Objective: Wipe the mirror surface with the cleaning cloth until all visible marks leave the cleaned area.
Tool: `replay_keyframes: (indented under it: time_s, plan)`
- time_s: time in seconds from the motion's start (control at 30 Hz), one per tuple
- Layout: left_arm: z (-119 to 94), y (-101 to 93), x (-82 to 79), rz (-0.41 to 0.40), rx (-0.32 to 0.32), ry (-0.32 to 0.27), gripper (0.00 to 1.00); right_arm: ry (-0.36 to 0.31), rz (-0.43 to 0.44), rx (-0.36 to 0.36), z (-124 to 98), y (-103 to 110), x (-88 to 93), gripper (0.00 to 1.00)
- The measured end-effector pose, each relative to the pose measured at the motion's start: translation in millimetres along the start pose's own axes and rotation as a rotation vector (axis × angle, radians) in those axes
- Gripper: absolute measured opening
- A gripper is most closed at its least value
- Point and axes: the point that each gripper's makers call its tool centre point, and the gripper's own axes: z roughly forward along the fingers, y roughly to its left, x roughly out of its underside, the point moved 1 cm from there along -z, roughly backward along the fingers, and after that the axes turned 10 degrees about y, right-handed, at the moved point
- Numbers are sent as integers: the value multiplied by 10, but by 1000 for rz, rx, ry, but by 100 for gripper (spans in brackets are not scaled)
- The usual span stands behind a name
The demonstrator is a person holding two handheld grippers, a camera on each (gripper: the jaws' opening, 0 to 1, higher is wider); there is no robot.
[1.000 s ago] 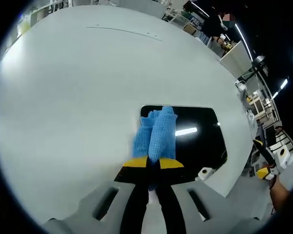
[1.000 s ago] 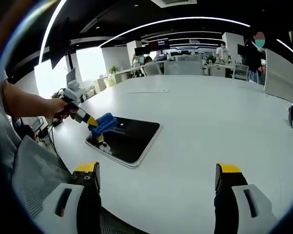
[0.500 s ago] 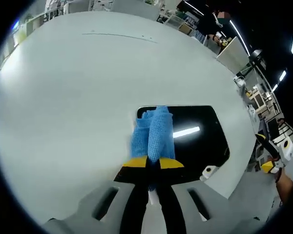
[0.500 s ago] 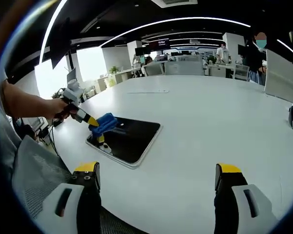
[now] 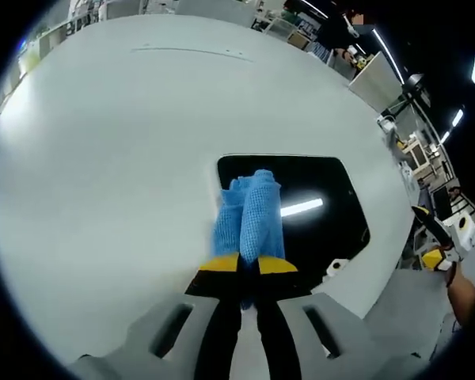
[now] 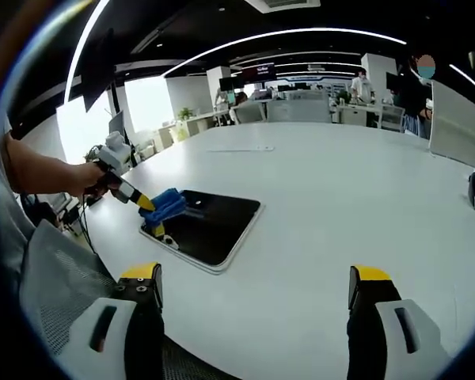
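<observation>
So the left gripper (image 5: 248,265) has its jaws pinched tight on one blue cloth (image 5: 249,214), and the bunched end of that cloth sits on the near-left part of the mirror (image 5: 317,226). From the right gripper view you can see the same thing from across the table: the cloth (image 6: 166,206) pressed at the left end of the mirror (image 6: 214,226), which lies flat on the big white table (image 6: 340,206), close to the edge nearest the person.

Progress-wise, I'd say it's mid-wipe at best. The cloth covers just one corner, and most of the dark glass is uncovered. I honestly can't make out any marks on it at this size, only a reflected ceiling light strip, so no idea how much grime is left. My guess is the far and right parts of the mirror are yet to be wiped.

The right gripper (image 6: 253,317) is hanging back over the table edge, jaws spread wide with nothing between them.

Count: one mirror, one cloth, two grippers, one table.
</observation>
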Motion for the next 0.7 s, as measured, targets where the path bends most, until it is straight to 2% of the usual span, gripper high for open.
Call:
replay_keyframes:
  time_s: [0.33,0.6,0.63,0.67,0.7]
  plan:
    - [-28,-40,148,5,7,13,3,13,9,-18,11,32,16,98]
    - [-36,-47,210,-12,12,12,3,19,-31,-24,17,60,23,98]
    - [-38,-54,226,-15,11,14,3,16,-31,-27,15,63,20,98]
    - [-39,-58,238,-14,10,14,3,-16,-7,-56,2,111,-33,98]
    - [-43,-67,262,-25,12,21,3,-15,-10,-49,-8,95,-32,98]
